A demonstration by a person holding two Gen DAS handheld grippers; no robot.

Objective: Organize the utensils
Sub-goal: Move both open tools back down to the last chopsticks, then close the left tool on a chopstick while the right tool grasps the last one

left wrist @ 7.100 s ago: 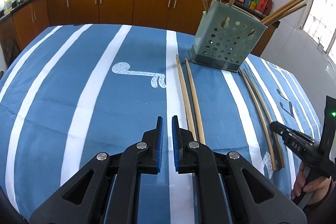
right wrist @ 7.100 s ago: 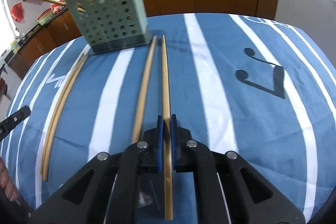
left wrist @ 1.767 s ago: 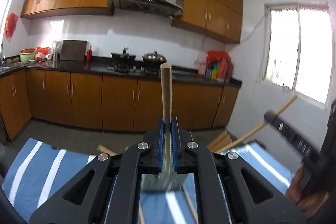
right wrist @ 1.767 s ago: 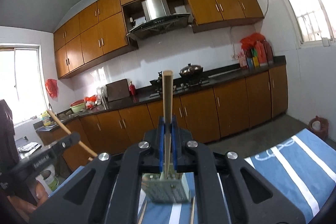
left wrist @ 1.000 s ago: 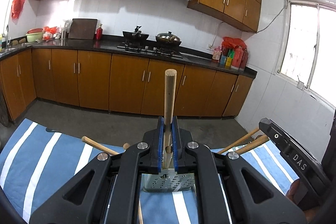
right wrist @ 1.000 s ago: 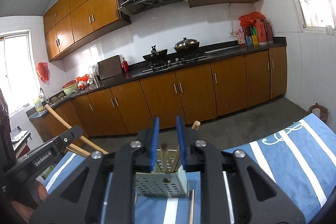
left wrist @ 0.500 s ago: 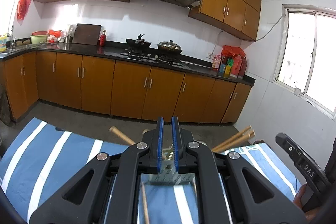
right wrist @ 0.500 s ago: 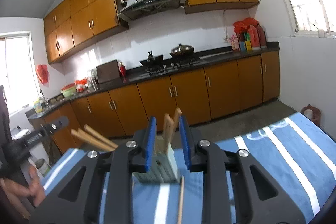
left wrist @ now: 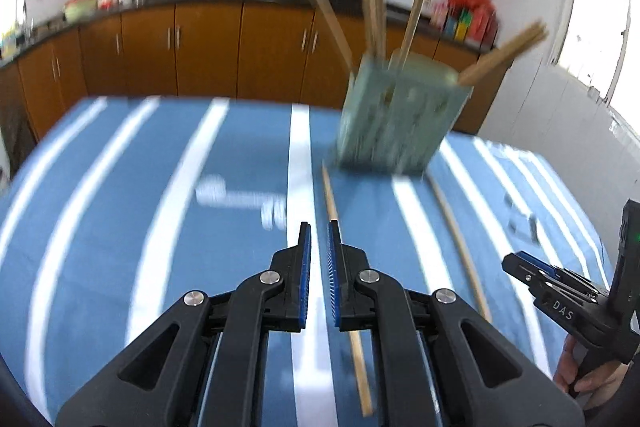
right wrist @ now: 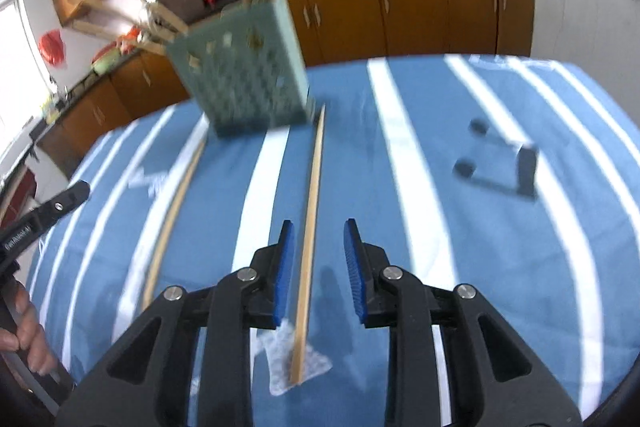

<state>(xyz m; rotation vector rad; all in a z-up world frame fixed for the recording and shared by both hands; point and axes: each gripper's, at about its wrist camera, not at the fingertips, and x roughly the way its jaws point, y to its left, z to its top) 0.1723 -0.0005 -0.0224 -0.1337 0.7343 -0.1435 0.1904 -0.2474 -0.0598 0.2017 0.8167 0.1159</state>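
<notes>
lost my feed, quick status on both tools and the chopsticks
Left tool empty, near shut. Right tool open, straddling a loose chopstick, not gripping. Second chopstick loose on blue tablecloth; rest in green holder. Nothing in the way.

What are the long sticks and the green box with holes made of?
The chopsticks look like bare wood or bamboo: pale tan, matte, no shine. The green holder seems to be plastic: even colour, thin walls with many neat holes. Blur leaves both a bit unsure.
</notes>
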